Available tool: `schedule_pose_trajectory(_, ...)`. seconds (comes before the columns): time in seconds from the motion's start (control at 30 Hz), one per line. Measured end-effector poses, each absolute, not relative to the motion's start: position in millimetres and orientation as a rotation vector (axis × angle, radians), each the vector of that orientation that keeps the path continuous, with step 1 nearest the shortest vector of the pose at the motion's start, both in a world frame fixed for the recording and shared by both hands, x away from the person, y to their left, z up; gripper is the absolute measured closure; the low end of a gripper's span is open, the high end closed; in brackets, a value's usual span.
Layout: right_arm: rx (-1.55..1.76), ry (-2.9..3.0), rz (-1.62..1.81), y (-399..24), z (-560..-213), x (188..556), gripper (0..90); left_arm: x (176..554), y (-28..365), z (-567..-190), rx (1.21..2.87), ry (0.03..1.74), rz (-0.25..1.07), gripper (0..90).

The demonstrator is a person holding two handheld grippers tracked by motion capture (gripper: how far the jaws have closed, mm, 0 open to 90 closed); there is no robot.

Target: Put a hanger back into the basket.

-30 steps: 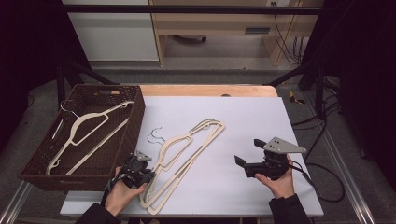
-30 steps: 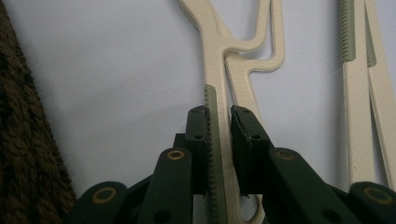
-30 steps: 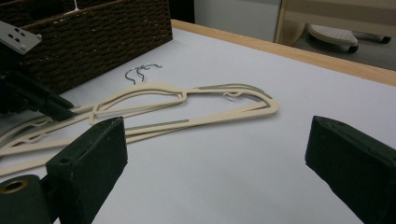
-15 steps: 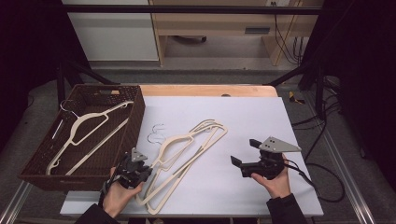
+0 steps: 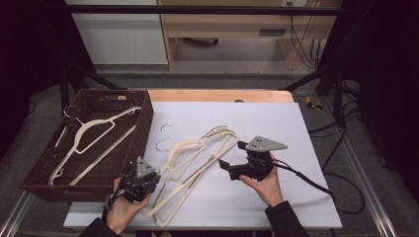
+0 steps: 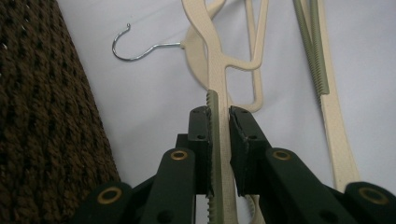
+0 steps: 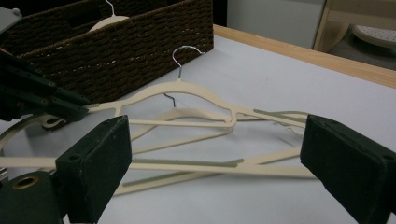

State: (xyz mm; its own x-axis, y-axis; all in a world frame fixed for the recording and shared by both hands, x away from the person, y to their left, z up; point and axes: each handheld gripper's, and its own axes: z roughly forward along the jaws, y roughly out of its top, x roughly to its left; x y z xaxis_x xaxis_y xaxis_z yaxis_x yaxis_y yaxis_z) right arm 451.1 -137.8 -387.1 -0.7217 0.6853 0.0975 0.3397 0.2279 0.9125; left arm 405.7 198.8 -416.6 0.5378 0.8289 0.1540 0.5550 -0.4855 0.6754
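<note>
Several cream hangers [image 5: 197, 153] with metal hooks lie overlapped on the white table. My left gripper [image 5: 154, 180] is at their near left end, shut on one arm of the top hanger [image 6: 219, 70]; the arm runs between the pads and its end is lifted a little. The same hanger [image 7: 187, 88] stands raised above the others in the right gripper view, where the left gripper [image 7: 70, 109] also appears at the left. My right gripper [image 5: 231, 154] is just right of the pile, open, its jaws wide and pointing at the hangers [image 7: 196, 165], touching nothing.
A dark woven basket [image 5: 144, 116] stands at the table's left with one cream hanger [image 5: 94, 136] lying in it. The table's wooden far edge [image 5: 217, 95] runs behind. A cable [image 5: 306, 180] trails right from the right gripper.
The right gripper has moved left toward the hangers. The left gripper has risen slightly, lifting the end of the hanger it holds.
</note>
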Motion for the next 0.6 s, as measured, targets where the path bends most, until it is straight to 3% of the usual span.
schedule_pose_trajectory(0.6, 0.977, 2.252, 1.501, -55, -398, 502, 16.7, 395, 194, -407, 2.19, 1.063, 0.692, 79.2)
